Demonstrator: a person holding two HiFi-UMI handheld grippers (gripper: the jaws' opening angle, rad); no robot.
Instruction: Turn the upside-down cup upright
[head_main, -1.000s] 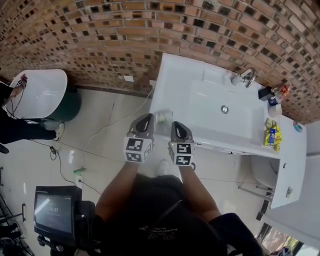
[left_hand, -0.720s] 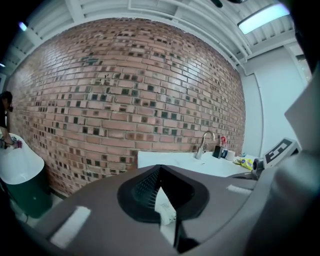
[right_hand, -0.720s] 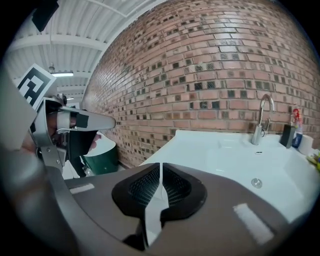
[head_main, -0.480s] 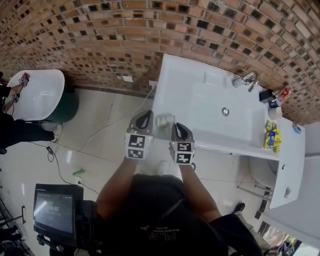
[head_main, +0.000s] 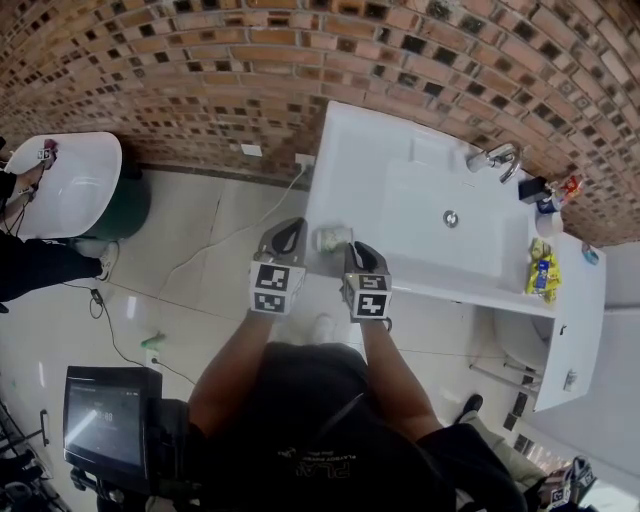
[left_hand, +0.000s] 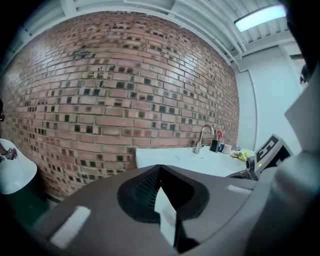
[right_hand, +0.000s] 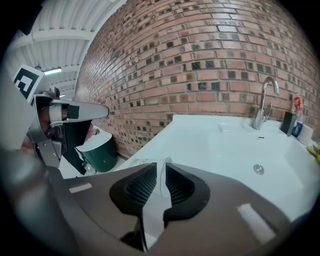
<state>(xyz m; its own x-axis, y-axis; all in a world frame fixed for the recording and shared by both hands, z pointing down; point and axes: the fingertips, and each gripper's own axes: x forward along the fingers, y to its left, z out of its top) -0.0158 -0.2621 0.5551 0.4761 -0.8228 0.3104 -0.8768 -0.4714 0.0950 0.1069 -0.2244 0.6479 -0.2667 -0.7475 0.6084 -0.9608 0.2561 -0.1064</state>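
The person wore a black short-sleeved shirt (head_main: 300, 400) with pale lettering on it. The left gripper (head_main: 290, 232) and right gripper (head_main: 358, 250) were grey, with ribbed black pads (right_hand: 141, 187) and white cubes (head_main: 276, 289) bearing black square markers.

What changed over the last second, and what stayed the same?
The cup, pinched by its wall in the right gripper, has turned from standing on end to lying on its side at the counter's near corner. Both grippers drifted slightly toward the counter. The left gripper stays shut and empty beside the cup, and the right gripper's hold looks unchanged.
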